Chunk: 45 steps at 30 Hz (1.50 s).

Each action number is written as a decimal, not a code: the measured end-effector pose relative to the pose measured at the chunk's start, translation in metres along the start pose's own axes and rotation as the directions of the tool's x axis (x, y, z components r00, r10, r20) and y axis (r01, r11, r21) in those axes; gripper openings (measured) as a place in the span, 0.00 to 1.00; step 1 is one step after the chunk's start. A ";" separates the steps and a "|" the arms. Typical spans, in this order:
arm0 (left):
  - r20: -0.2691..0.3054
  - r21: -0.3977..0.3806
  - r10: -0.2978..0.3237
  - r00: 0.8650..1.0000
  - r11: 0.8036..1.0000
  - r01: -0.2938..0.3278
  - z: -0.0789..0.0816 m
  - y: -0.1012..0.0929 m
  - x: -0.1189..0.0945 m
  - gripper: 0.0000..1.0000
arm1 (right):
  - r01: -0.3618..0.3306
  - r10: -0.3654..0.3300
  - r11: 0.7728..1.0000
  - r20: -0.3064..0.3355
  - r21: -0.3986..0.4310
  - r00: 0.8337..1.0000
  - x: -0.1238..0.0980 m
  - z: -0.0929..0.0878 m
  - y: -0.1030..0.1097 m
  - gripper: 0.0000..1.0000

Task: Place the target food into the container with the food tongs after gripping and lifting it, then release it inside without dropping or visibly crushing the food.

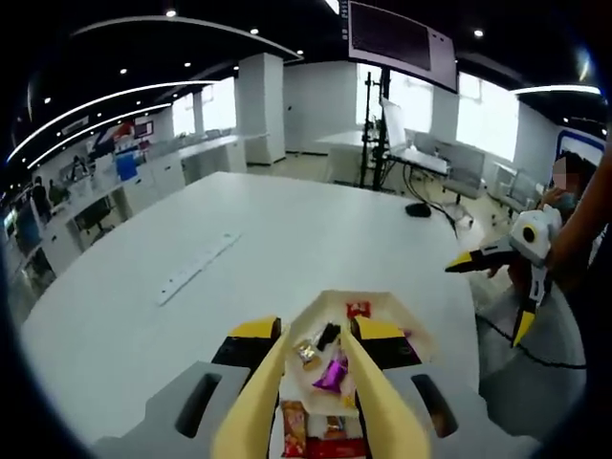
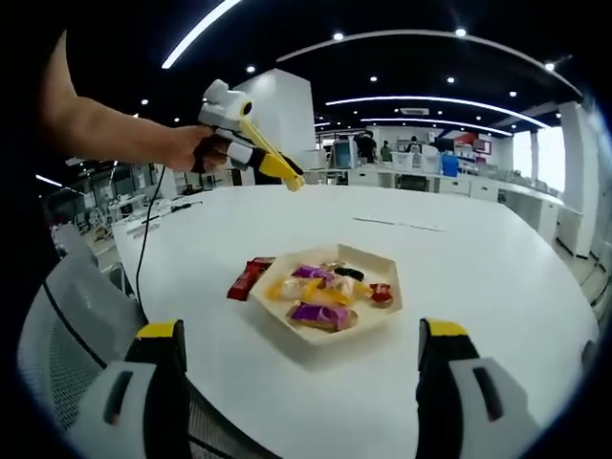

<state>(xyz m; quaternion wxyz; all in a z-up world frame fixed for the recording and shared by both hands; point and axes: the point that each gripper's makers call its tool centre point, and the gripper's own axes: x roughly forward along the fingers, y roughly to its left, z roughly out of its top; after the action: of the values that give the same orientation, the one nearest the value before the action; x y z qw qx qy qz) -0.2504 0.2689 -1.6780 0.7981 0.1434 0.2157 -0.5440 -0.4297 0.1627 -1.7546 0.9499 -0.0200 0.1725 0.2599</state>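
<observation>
Left gripper view, tool: the left gripper [image 1: 317,330] has its jaws pressed against the outer sides of cream food tongs [image 1: 378,402]. The tong arms run forward between the jaws, their tips apart.
Left gripper view, food: a pale tray [image 1: 406,320] lies near the table's [image 1: 143,316] near edge, with wrapped sweets in it. A purple-wrapped sweet [image 1: 333,373] shows between the two tong arms, and a red packet [image 1: 295,426] shows lower down, closer to the camera.
Left gripper view, other hand: the right gripper [image 1: 492,296] is off the table's right edge, its jaws spread.
Right gripper view, own jaws: the right gripper [image 2: 303,333] has its jaws wide apart and holds nothing.
Right gripper view, tray: the tray [image 2: 287,330] sits just ahead, between the jaws. The red packet [image 2: 247,277] lies on the table touching the tray's left rim, with its long axis pointing away from the camera.
Right gripper view, tongs: the left gripper [image 2: 251,143], held in a hand [image 2: 191,145], hangs high over the far-left edge, tongs tipped down toward the tray.
Key relation: the packet outside the tray looks like the target. It lies below and ahead of the open tong tips, so the tongs must come down and straddle it.
</observation>
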 end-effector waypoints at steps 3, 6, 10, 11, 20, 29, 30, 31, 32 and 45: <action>-0.003 0.002 0.025 1.000 1.000 -0.025 -0.005 -0.001 -0.005 0.25 | -0.009 0.009 1.000 0.013 -0.005 1.000 0.000 0.002 0.001 1.00; 0.000 0.004 0.046 0.999 0.999 -0.046 -0.007 -0.001 -0.010 0.26 | -0.041 0.043 0.998 0.032 -0.040 0.999 0.001 0.007 0.010 1.00; -0.001 -0.018 0.080 0.997 0.997 -0.080 -0.014 -0.004 -0.023 0.26 | -0.057 0.059 0.997 0.037 -0.044 0.998 0.001 0.008 0.013 1.00; -0.002 -0.019 0.083 0.997 0.996 -0.083 -0.016 -0.005 -0.025 0.26 | -0.058 0.060 0.997 0.042 -0.043 0.997 0.001 0.009 0.013 1.00; -0.021 -0.058 0.153 0.988 0.986 -0.154 -0.041 -0.004 -0.053 0.26 | -0.042 0.047 0.993 0.045 -0.106 0.998 0.001 0.012 0.014 1.00; -0.019 -0.074 0.187 0.982 0.979 -0.188 -0.053 -0.006 -0.070 0.26 | -0.044 0.052 0.990 0.055 -0.138 0.997 0.001 0.015 0.015 1.00; -0.016 -0.073 0.190 0.982 0.979 -0.191 -0.055 -0.008 -0.071 0.26 | -0.041 0.049 0.990 0.057 -0.135 0.997 0.001 0.015 0.014 1.00; -0.014 -0.072 0.192 0.981 0.979 -0.192 -0.057 -0.010 -0.072 0.26 | -0.038 0.045 0.991 0.052 -0.130 0.998 0.001 0.014 0.013 1.00; -0.017 -0.074 0.196 0.981 0.978 -0.196 -0.063 -0.011 -0.073 0.26 | -0.035 0.040 0.991 0.044 -0.127 0.998 0.001 0.012 0.012 1.00; -0.015 -0.140 0.255 0.967 0.957 -0.255 -0.089 -0.020 -0.077 0.26 | -0.048 0.053 0.991 0.040 -0.126 0.998 0.001 0.012 0.015 1.00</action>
<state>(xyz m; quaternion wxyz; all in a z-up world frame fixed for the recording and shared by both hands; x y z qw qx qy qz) -0.3099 0.3647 -1.7166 0.8700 0.1125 0.2321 -0.4202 -0.4328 0.1781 -1.7431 0.9434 -0.0693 0.1360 0.2945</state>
